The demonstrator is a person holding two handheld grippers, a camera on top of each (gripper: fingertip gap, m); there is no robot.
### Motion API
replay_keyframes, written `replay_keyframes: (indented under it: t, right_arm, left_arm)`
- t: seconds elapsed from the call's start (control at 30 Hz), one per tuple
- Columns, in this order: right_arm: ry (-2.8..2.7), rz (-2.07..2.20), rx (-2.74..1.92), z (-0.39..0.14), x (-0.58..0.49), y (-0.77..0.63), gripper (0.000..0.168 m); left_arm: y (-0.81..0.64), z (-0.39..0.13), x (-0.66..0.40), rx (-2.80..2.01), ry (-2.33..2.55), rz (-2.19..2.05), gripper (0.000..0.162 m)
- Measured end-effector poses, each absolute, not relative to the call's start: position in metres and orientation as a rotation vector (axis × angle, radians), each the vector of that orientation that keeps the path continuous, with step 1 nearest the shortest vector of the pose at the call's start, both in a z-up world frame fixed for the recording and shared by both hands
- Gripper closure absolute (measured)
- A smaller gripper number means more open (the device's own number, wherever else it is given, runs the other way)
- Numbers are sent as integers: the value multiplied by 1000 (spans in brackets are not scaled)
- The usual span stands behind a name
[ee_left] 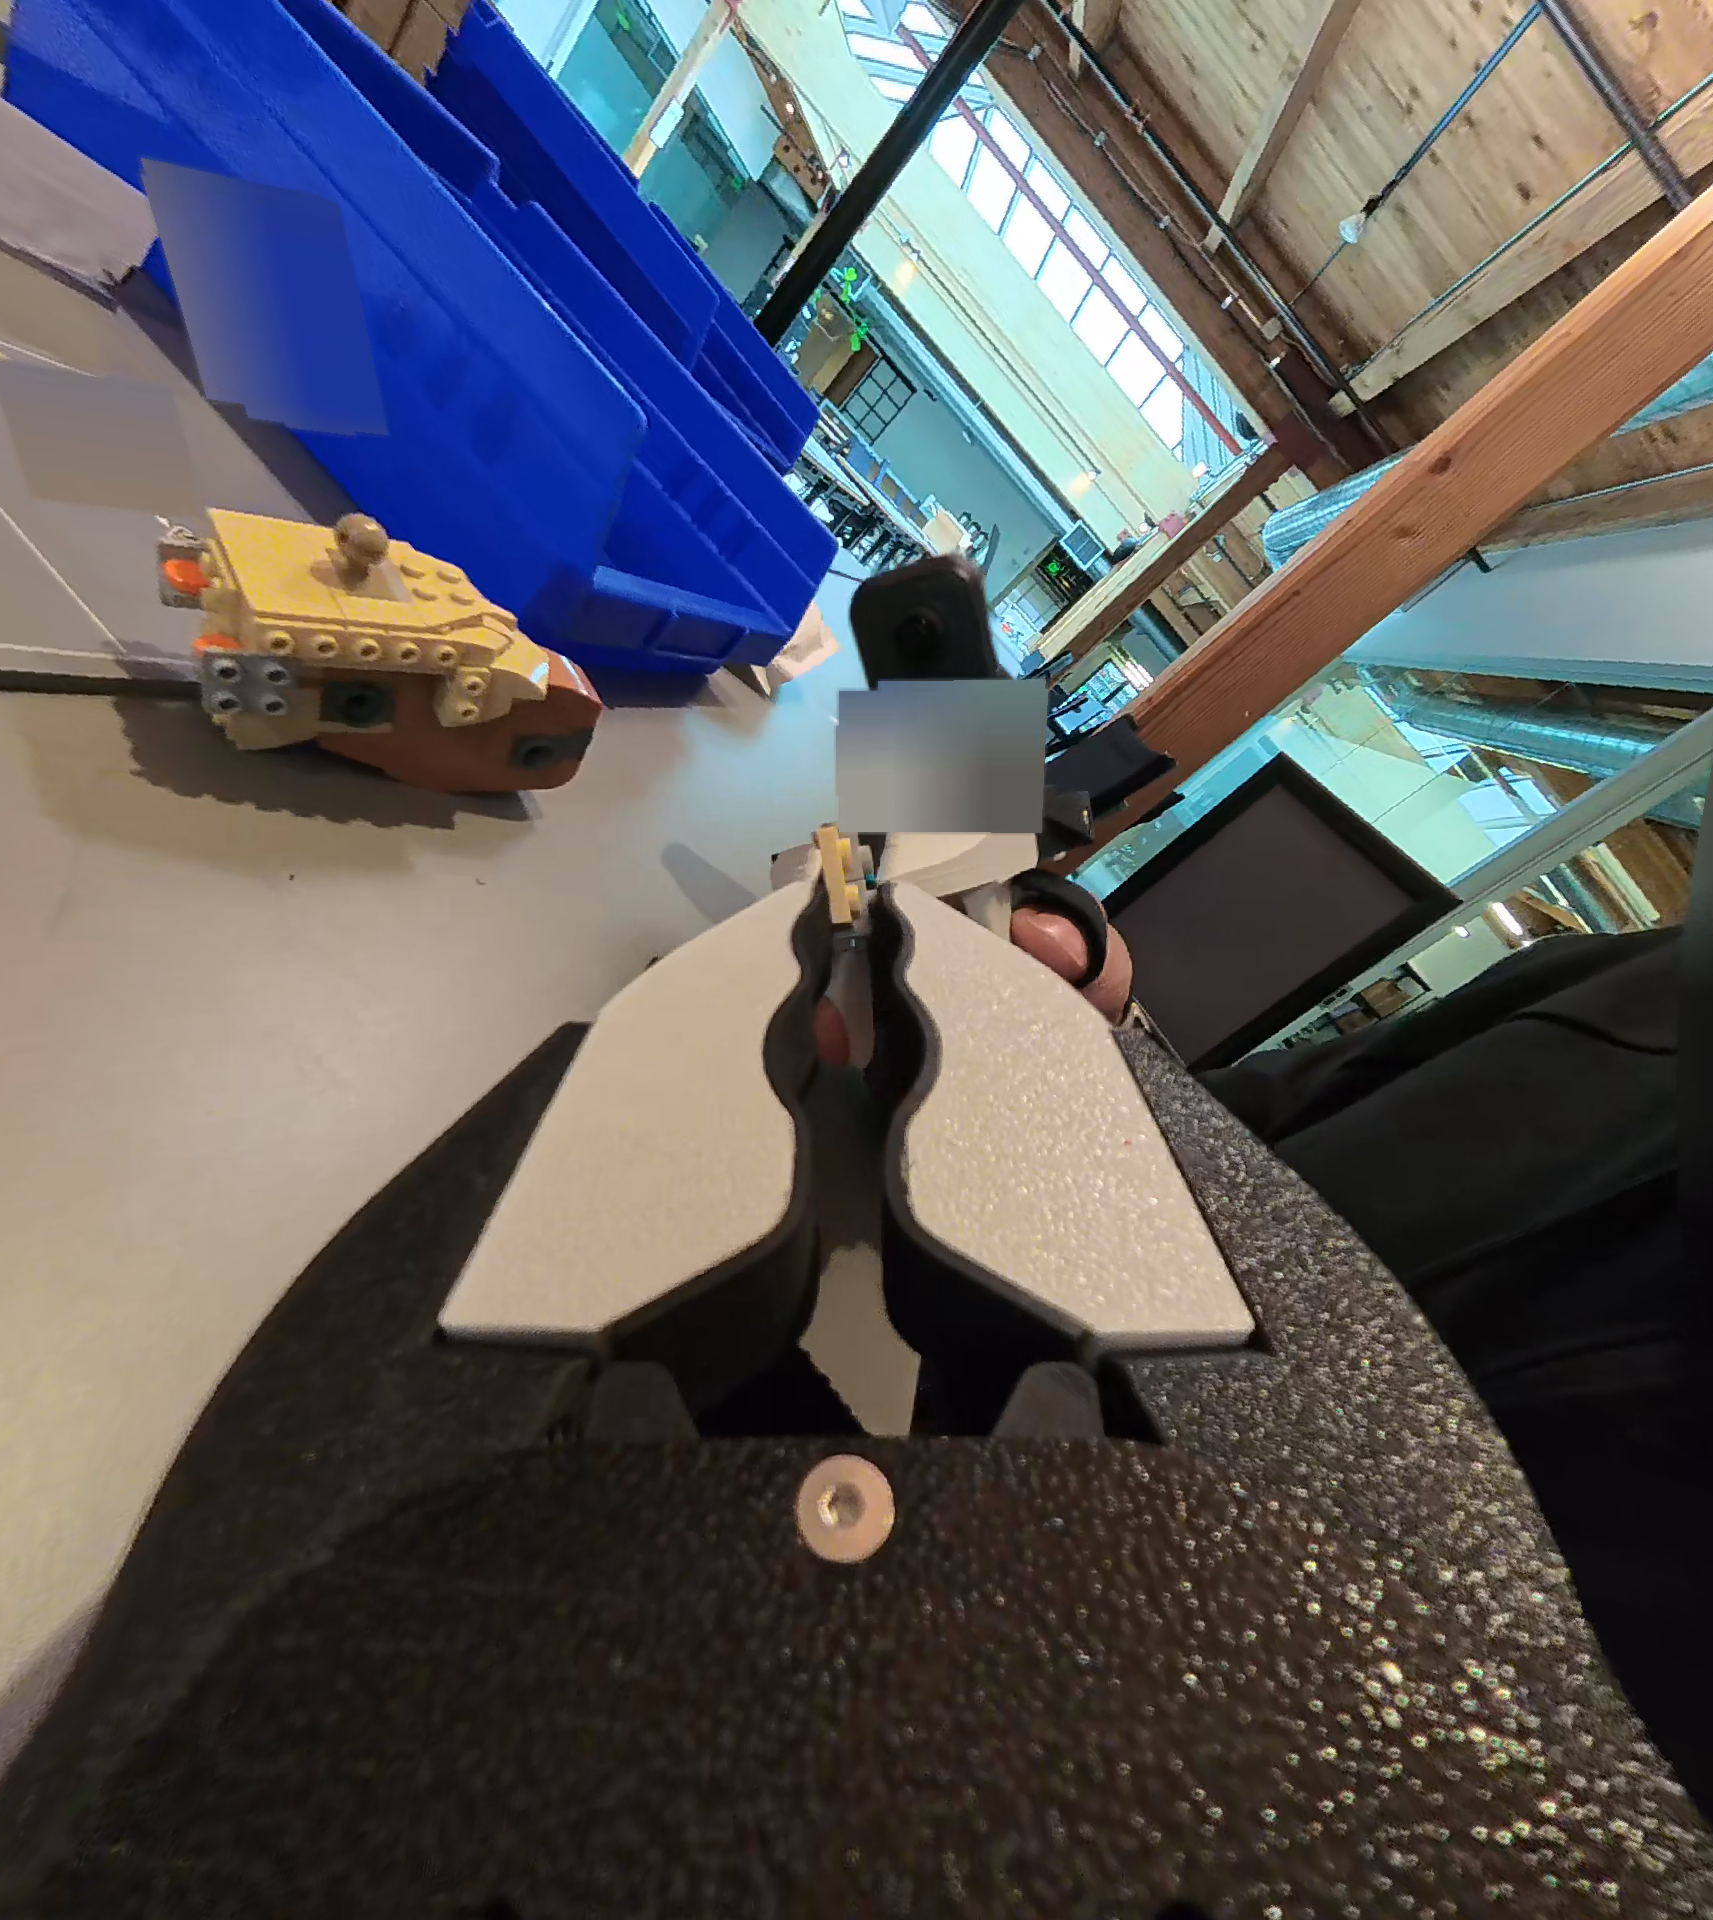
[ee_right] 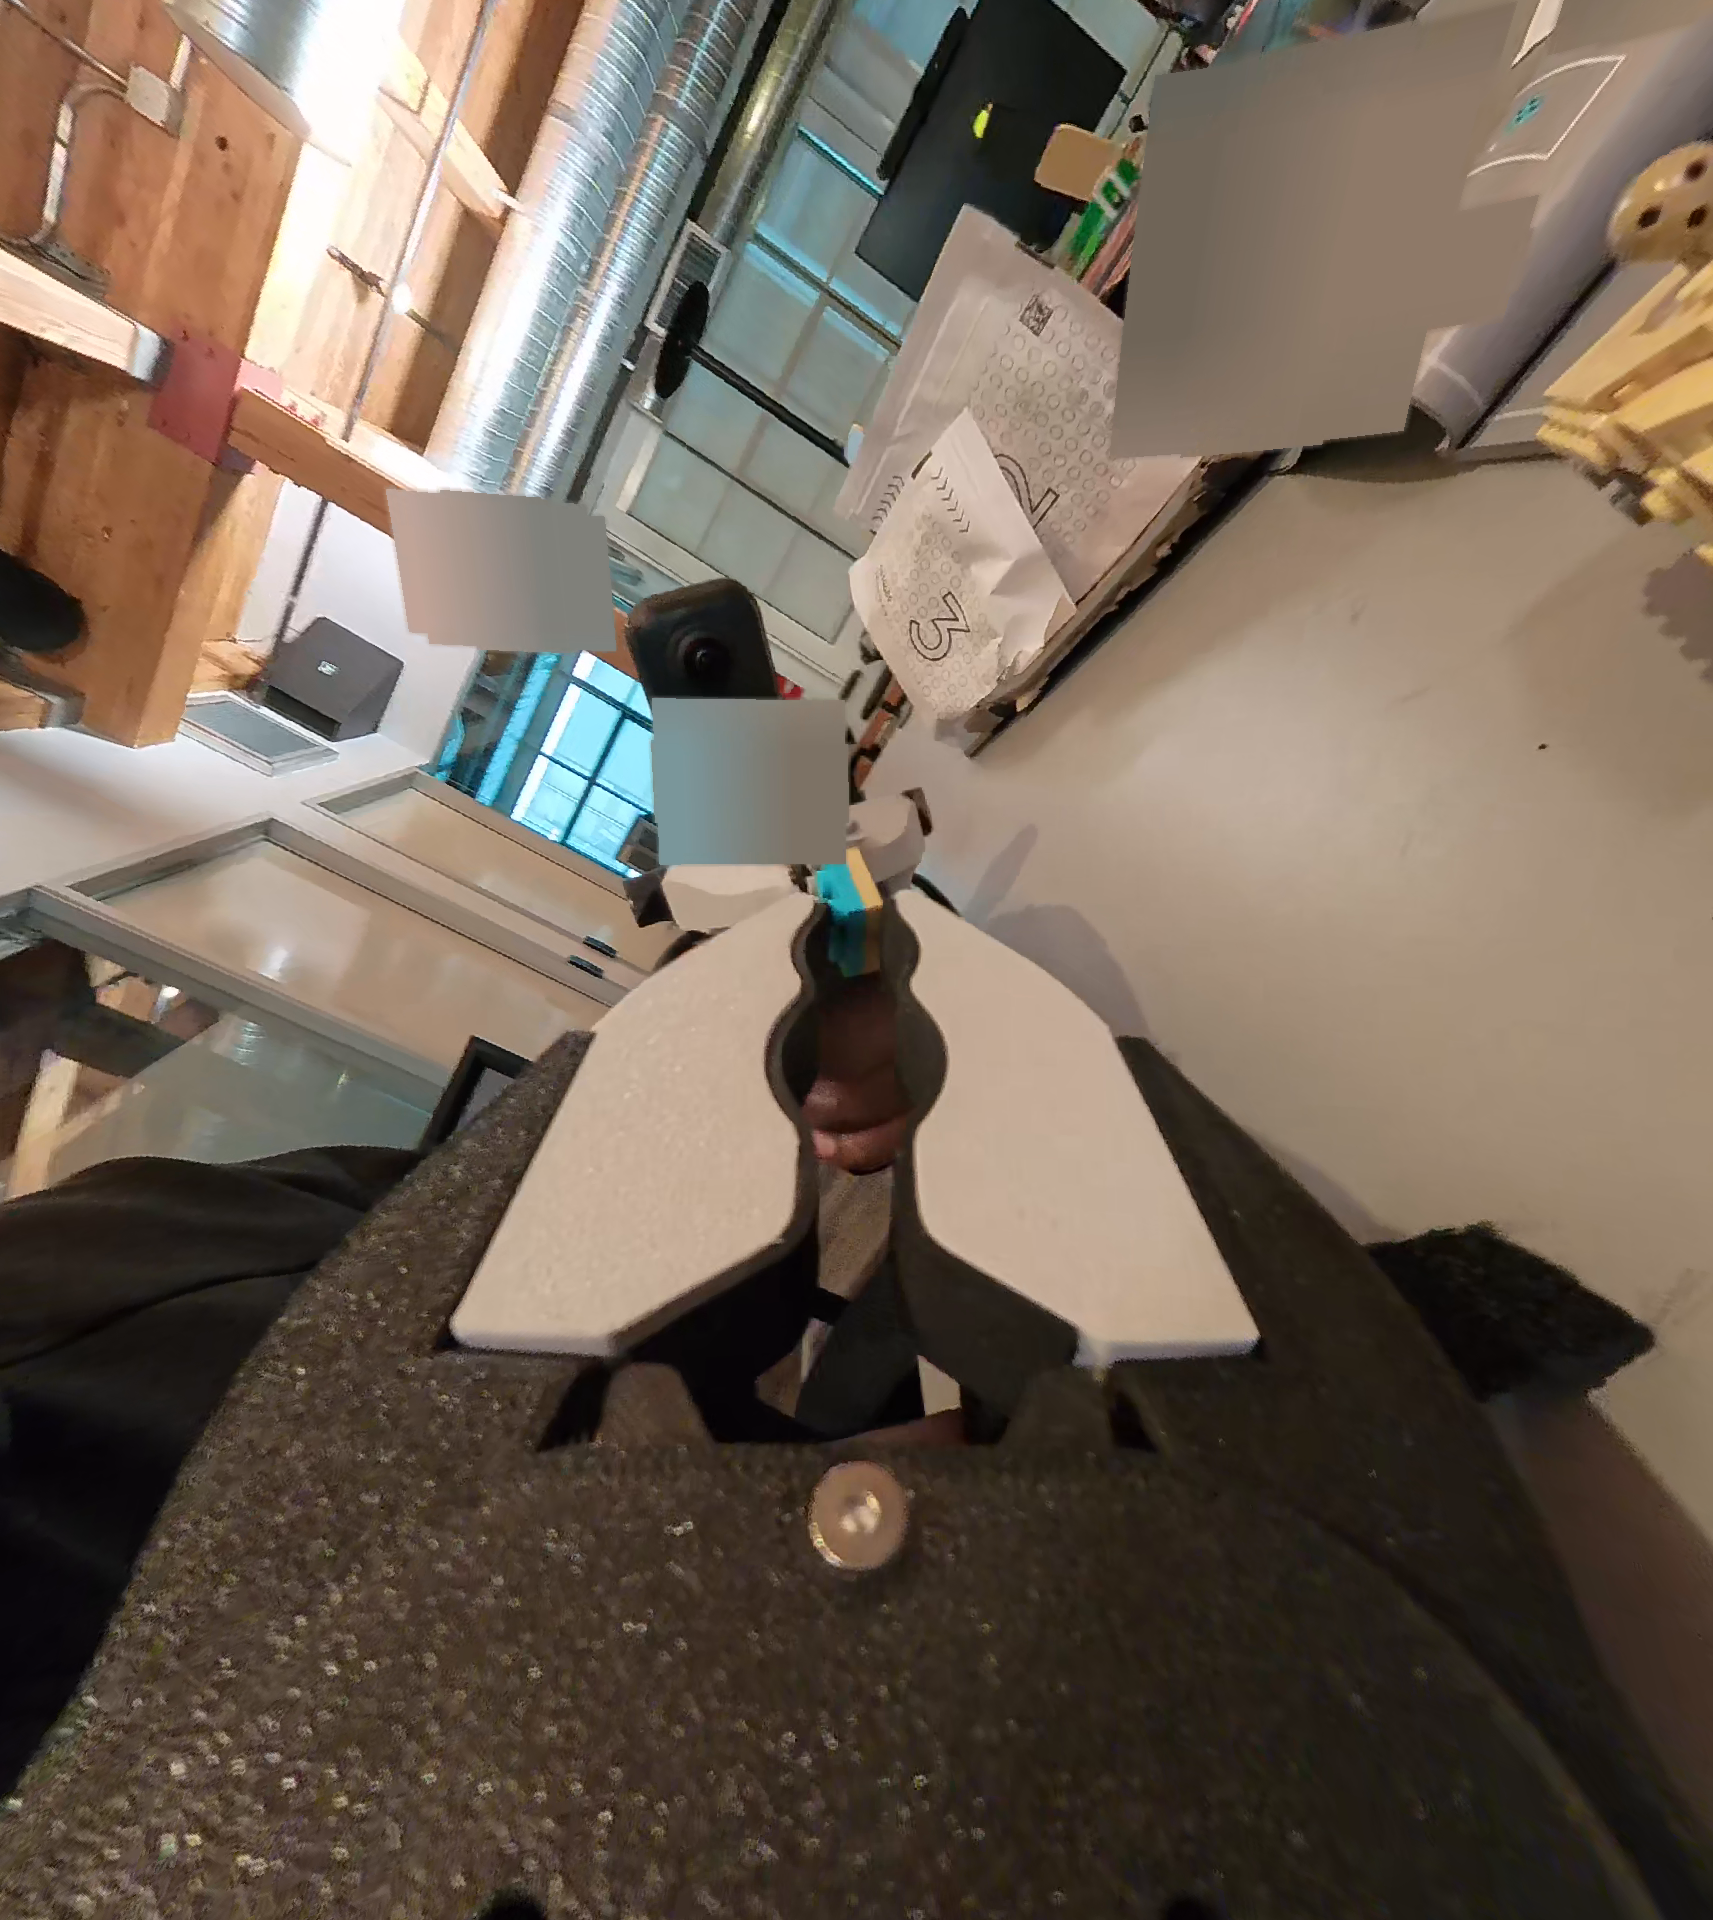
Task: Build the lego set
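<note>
The tan model (ee_left: 364, 644) sits on the grey table (ee_left: 208, 1039) beside the blue bins (ee_left: 519, 416), bare tabletop before it. Raised above the table edge, the left gripper (ee_left: 847, 899) pinches a tan plate (ee_left: 839, 873) tip to tip with the right gripper (ee_right: 857, 920), clamped on a teal-and-tan piece (ee_right: 850, 920).

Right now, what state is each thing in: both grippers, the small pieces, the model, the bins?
Left gripper: shut on tan plate.
Right gripper: shut on teal-and-tan piece.
The two pieces: meeting between the fingertips, above the table.
Model: partly built, resting on the table, untouched.
Blue bins: on the table behind the model; contents hidden.
</note>
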State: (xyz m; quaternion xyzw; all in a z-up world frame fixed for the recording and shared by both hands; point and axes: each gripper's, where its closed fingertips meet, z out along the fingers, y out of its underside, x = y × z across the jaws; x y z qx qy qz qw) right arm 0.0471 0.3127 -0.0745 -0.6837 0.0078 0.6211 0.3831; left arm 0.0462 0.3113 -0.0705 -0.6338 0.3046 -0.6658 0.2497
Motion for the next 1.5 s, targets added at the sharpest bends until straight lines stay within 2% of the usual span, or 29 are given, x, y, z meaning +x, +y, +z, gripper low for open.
replay_keyframes:
  t: [0.07,0.17,0.27,0.6,1.1,1.23,1.5]
  right_arm:
    - [42,1635,-1727,-74,48,313,160]
    - [58,1631,-1735,-75,51,314,160]
    - [42,1585,-1770,-78,56,315,160]
    - [-72,1511,-1905,-91,51,308,159]
    - [-120,1471,-1946,-95,50,314,158]
    - [-178,1355,-1957,-98,55,321,144]
    - [-585,861,-1912,-102,69,324,131]
  left_arm:
    - [311,-70,47,-1729,840,-1823,154]
    - [315,-73,46,-1768,833,-1814,135]
    - [320,-72,41,-1763,838,-1799,135]
    - [315,-84,45,-1819,993,-1724,153]
    - [316,-89,44,-1871,962,-1851,158]
    - [320,-86,44,-1870,896,-1899,158]
    - [330,-89,41,-1936,746,-1926,159]
